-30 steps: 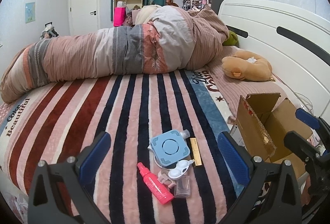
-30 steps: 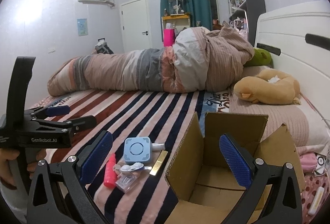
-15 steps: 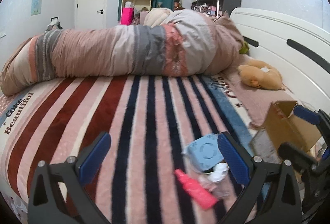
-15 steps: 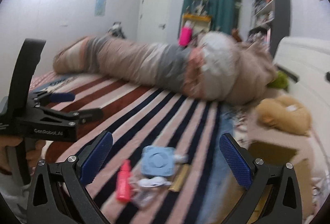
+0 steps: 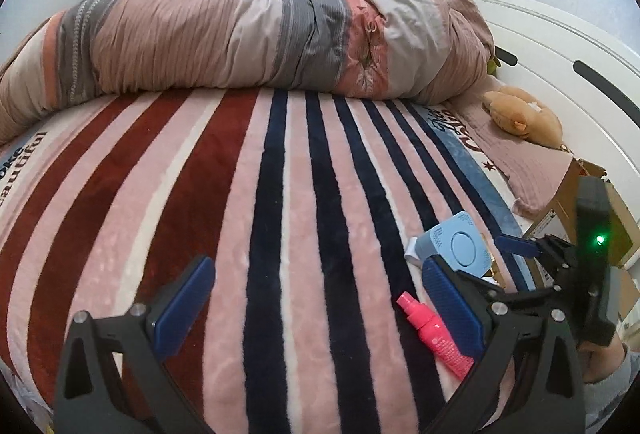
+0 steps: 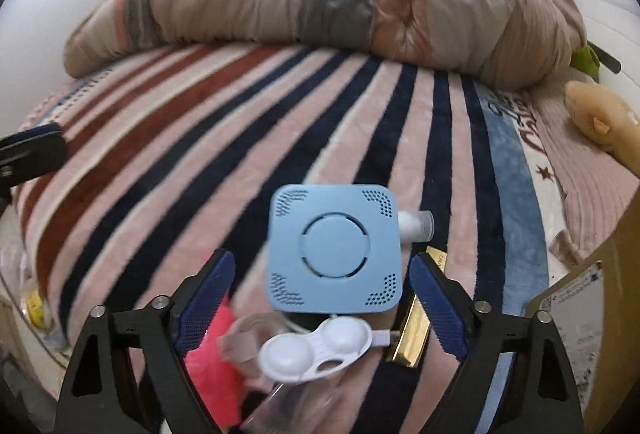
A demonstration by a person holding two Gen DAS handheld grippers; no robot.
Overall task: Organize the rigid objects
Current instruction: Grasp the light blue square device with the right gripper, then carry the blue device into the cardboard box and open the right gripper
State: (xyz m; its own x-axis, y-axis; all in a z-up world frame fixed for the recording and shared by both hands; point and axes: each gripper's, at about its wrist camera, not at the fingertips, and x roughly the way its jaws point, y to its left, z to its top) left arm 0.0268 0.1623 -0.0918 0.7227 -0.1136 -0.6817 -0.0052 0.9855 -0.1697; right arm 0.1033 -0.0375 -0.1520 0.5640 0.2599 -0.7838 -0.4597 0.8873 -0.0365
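Since 1 s ago the right gripper has swung off the brown cardboard box & come down low over the item cluster. The box, earlier dead centre in right wrist view, now sits at the right edge. The pale blue square plastic device now lies between the open fingers, w/ the white plastic twin-cup lens case just below it.

Left gripper has shifted left: the bright pink spray bottle & blue device, formerly centred betw. its fingers, now lie by its right finger. Right gripper now reaches in over them in left wrist view.
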